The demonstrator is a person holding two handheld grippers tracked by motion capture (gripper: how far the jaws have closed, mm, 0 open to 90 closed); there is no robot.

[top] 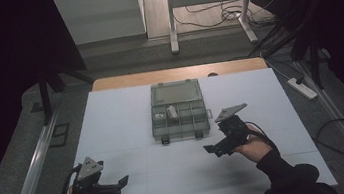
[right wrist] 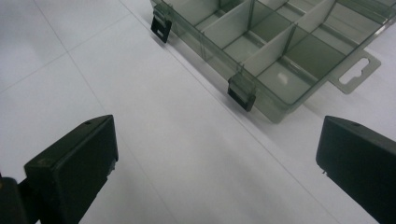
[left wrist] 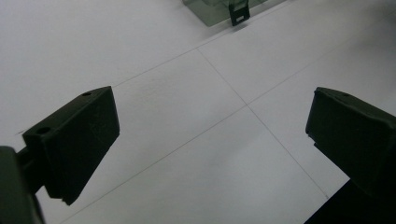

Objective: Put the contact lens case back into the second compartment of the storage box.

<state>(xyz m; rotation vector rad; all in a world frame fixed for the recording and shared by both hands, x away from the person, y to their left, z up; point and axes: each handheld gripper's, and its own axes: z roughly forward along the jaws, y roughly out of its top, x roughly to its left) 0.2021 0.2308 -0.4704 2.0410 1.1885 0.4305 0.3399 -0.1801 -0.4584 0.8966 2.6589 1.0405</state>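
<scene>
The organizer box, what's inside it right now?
The box lies open; two small pale items sit in its middle compartments. What they are is too small to tell. Near compartments look empty.

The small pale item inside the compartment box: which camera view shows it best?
The high view: the small pale item lies in a middle compartment of the open box. The right gripper view shows the box's near compartments and latches; the left gripper view shows just a box corner.

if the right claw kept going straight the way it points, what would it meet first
Probably the near wall of the open compartment box, by its right-hand latch; before that only bare white table. The right claw is open.
</scene>
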